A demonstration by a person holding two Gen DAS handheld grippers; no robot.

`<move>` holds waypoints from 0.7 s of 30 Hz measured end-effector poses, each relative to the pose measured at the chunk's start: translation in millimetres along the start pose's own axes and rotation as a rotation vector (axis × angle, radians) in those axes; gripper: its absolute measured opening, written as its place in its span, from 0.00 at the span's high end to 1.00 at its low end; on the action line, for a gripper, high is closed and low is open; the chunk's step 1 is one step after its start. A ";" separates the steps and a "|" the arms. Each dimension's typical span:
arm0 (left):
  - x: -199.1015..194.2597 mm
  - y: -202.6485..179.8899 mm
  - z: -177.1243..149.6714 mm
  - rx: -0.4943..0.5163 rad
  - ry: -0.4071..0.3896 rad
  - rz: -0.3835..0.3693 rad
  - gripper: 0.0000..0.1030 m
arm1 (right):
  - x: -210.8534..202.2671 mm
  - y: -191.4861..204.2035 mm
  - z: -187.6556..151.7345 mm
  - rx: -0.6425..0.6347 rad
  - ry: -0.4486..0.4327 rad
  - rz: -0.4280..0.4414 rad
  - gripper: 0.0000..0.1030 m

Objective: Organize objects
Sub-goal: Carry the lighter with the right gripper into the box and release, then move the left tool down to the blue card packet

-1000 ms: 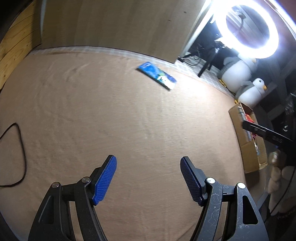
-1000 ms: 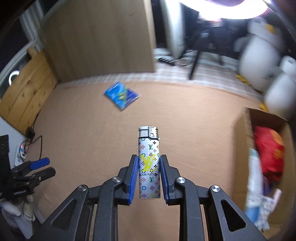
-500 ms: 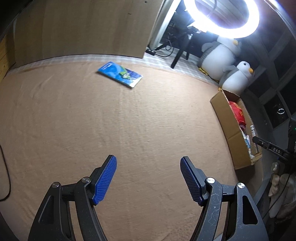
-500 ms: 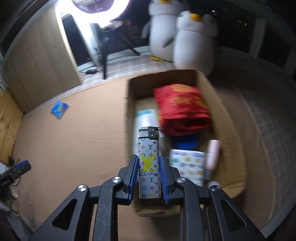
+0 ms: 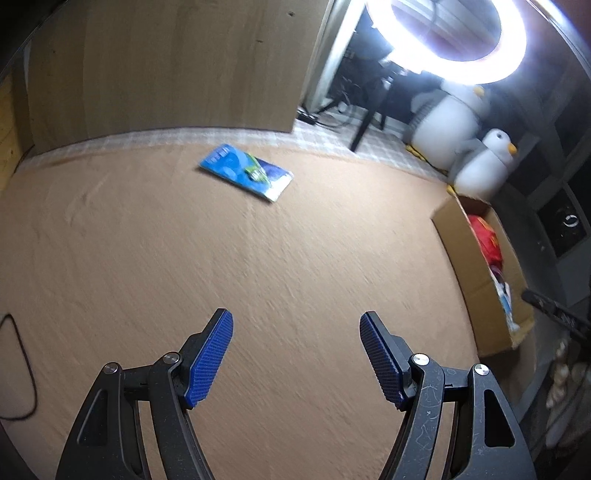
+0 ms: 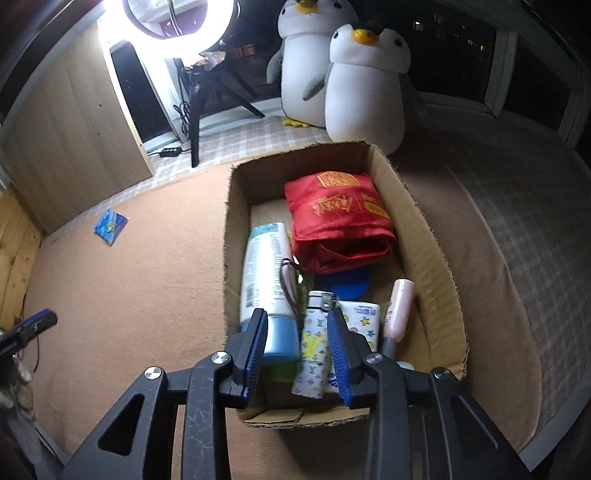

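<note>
A white lighter (image 6: 314,343) with a coloured monogram print hangs tilted between the fingers of my right gripper (image 6: 295,314), above the near end of the cardboard box (image 6: 232,236). The jaws are opening: a gap shows on the lighter's left, and its right side is close to the right pad. The box holds a red bag (image 6: 340,218), a white and blue bottle (image 6: 264,266), a pink tube (image 6: 397,314) and a star-patterned pack (image 6: 360,317). My left gripper (image 5: 295,315) stands open over the tan mat with nothing in it. A blue packet (image 5: 245,171) lies far ahead of it on the mat.
Two plush penguins (image 6: 365,88) stand behind the box beside a bright ring light (image 6: 173,22) on a tripod. A wooden cabinet (image 5: 166,66) closes the far edge of the mat. A black cable (image 5: 22,369) loops at the left. A grey checked blanket (image 6: 517,229) lies right of the box.
The right gripper swung from over the mat to above the box. Its jaws have parted and the lighter has tilted and dropped lower. The left gripper shifted slightly, still open.
</note>
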State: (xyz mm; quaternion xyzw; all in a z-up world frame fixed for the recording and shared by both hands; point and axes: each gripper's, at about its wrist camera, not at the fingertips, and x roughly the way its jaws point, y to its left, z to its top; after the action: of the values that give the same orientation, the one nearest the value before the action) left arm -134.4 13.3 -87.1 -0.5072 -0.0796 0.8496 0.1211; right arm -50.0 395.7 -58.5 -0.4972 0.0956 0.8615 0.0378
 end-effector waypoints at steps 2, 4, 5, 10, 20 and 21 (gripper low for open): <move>3.2 6.6 14.4 -0.005 -0.006 0.016 0.28 | -2.8 5.4 -0.5 -0.005 0.000 0.017 0.70; 8.5 13.4 31.0 -0.008 -0.012 0.037 0.28 | -6.6 14.0 -2.0 -0.018 0.001 0.037 0.69; 10.9 16.1 38.1 -0.010 -0.015 0.046 0.28 | -9.0 19.8 -3.2 -0.029 0.001 0.047 0.69; 33.4 28.6 82.2 -0.025 -0.011 0.087 0.28 | -17.9 44.2 -10.9 -0.079 0.005 0.079 0.67; 90.9 42.3 151.3 -0.055 0.011 0.172 0.28 | -24.7 62.7 -28.8 -0.095 0.040 0.129 0.65; 97.6 44.8 155.0 -0.063 0.016 0.177 0.28 | -24.0 61.9 -30.2 -0.093 0.046 0.129 0.64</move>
State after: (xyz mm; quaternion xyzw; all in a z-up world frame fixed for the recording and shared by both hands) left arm -321.0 -3.6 -107.6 -0.5225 -0.0600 0.8500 0.0302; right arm -22.1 329.8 -44.6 -0.5108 0.0881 0.8541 -0.0429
